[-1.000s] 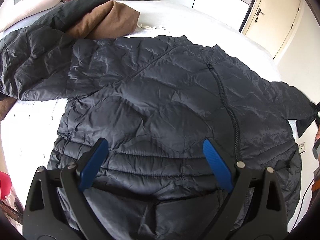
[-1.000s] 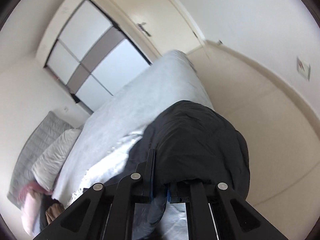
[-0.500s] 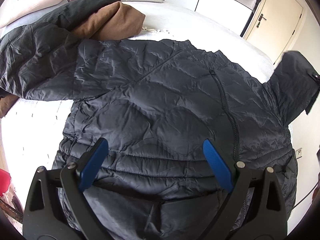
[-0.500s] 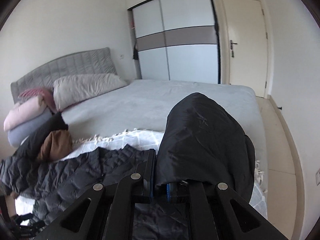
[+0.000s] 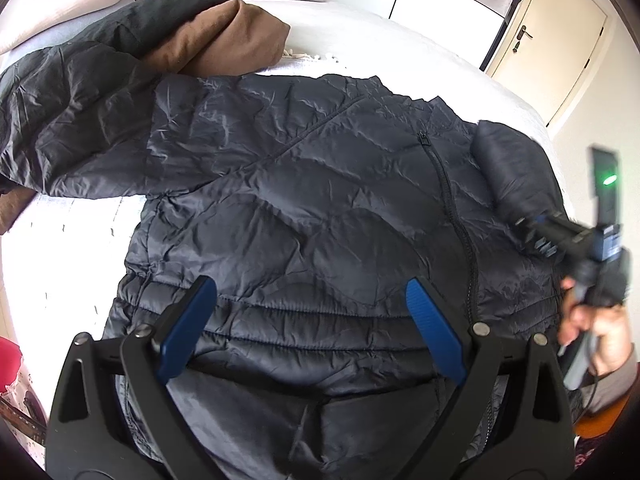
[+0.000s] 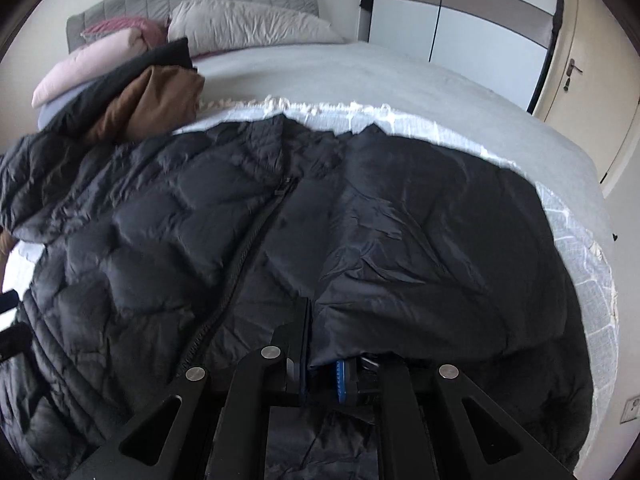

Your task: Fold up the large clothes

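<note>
bedroom, daylight strong; white bed cover point(image 5: 360, 44) blown out at the near left edge. dark quilted jacket point(image 5: 304, 208) lies front-up across the bed, zip point(image 5: 452, 208) closed, collar toward the pillows point(image 6: 244, 24).

left gripper point(image 5: 312, 320): jaws wide apart above the hem, nothing between them, pads clear of the cloth.

right gripper point(image 6: 320, 368): jaws nearly together, pinching the end of the right sleeve point(image 6: 432, 248), which is carried in over the chest. in the left wrist view a hand point(image 5: 592, 320) holds that tool, blurred.

risks, as judged:
- slick shell fabric, thin pinch at the cuff; sleeve may slip out if pulled further, or spring back once released because of the padding.
- sleeve could land bunched across the zip instead of flat, giving a lumpy fold.
- other sleeve point(image 5: 76, 120) lies against the brown garment point(image 5: 224, 36) and a black one point(image 6: 132, 68); lifting it may drag them.

unclear:
- actual cuff hidden inside the right jaws; how much cloth is caught cannot be told.
- hem blocked by the left gripper body.
- far end of the other sleeve cut off at frame edge.
</note>
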Motion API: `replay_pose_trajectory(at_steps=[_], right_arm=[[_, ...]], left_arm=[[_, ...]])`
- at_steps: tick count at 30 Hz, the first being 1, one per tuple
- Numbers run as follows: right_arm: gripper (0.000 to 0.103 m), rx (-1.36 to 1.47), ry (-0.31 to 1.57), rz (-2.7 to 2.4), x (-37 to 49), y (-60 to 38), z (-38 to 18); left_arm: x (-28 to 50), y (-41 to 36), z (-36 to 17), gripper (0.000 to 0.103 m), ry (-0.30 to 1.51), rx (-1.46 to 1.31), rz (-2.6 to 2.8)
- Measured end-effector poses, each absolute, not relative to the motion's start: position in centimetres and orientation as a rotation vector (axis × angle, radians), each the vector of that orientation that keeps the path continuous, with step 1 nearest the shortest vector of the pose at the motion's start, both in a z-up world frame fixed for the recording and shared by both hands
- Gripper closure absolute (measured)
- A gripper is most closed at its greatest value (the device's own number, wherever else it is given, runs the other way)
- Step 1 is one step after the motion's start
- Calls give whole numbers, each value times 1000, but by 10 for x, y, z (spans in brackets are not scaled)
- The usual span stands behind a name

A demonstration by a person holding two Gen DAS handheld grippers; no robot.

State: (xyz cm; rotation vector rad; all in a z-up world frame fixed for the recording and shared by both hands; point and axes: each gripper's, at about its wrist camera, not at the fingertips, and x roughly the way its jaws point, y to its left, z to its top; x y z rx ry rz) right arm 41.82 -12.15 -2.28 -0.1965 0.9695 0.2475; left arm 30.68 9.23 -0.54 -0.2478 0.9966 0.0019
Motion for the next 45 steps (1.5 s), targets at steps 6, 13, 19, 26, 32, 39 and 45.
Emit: replay_pose_trajectory(at_steps=[6, 13, 19, 26, 32, 39, 45], right_arm=[[84, -181, 1014, 256, 416, -126, -38], [36, -190, 1047, 330, 380, -139, -9], [31, -148, 1058, 314, 342, -171, 10], [26, 28, 1020, 222, 336, -236, 28], [26, 37, 996, 38, 344, -272, 27], [26, 124, 1024, 24, 349, -301, 23], [26, 246, 1010, -30, 346, -335, 26]], left_arm=[[308, 90, -9, 7, 1011, -239, 2], [313, 83, -23, 7, 1120, -192, 71], [308, 62, -16, 7, 1106, -144, 58], [315, 34, -3, 7, 1095, -91, 26], [338, -11, 9, 7, 1111, -16, -111], [367, -86, 19, 7, 1010, 135, -268], [397, -161, 14, 7, 895, 310, -324]])
